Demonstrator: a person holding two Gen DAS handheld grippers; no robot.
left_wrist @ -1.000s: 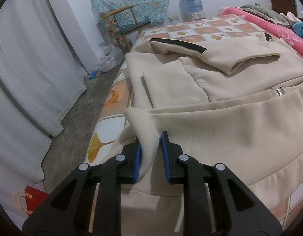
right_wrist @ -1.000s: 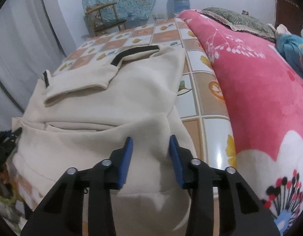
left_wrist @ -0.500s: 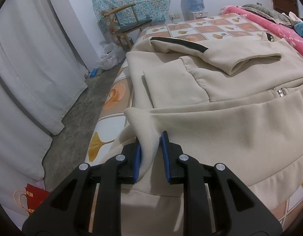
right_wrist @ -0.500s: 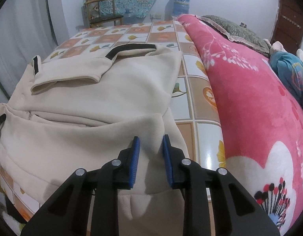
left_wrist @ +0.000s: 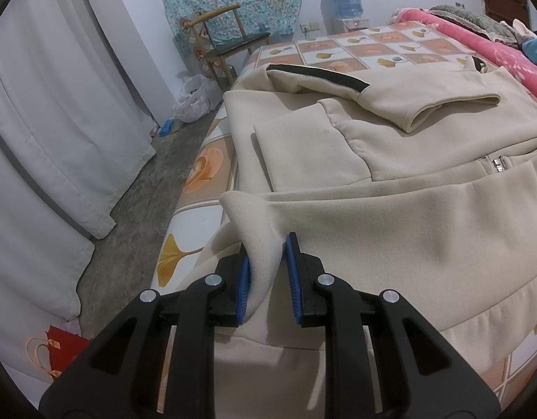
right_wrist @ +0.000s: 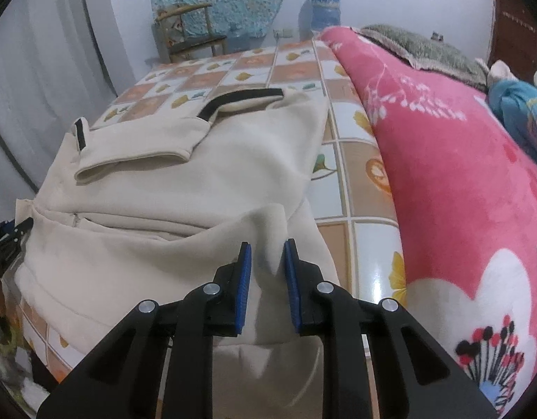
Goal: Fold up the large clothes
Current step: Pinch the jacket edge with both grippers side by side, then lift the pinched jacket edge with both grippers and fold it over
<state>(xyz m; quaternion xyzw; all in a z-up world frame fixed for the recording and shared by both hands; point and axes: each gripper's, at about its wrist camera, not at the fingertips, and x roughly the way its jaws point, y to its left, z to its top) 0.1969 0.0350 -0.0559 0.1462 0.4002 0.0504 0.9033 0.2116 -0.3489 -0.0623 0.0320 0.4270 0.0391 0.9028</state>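
Observation:
A beige zip-up jacket point(left_wrist: 390, 216) with black trim lies flat on the bed, one sleeve point(left_wrist: 425, 101) folded across its chest. My left gripper point(left_wrist: 266, 241) is shut on a raised fold at the jacket's near left corner. In the right wrist view the same jacket point(right_wrist: 198, 181) spreads to the left. My right gripper point(right_wrist: 267, 248) has its jaws closing on a pinched ridge of cloth at the near right corner. The blue pads point(right_wrist: 245, 279) press the fabric from both sides.
The bed sheet point(right_wrist: 341, 160) has an orange and white tile pattern. A rolled pink floral blanket point(right_wrist: 460, 174) lies along the jacket's right side. White curtains point(left_wrist: 59, 104), bare floor point(left_wrist: 139, 195), a red bag point(left_wrist: 64, 345) and a wooden chair point(left_wrist: 226, 42) are to the left.
The right gripper's jaws narrowed from wide apart onto the jacket's corner, and the cloth bunched up between them. The left gripper kept its grip and did not move.

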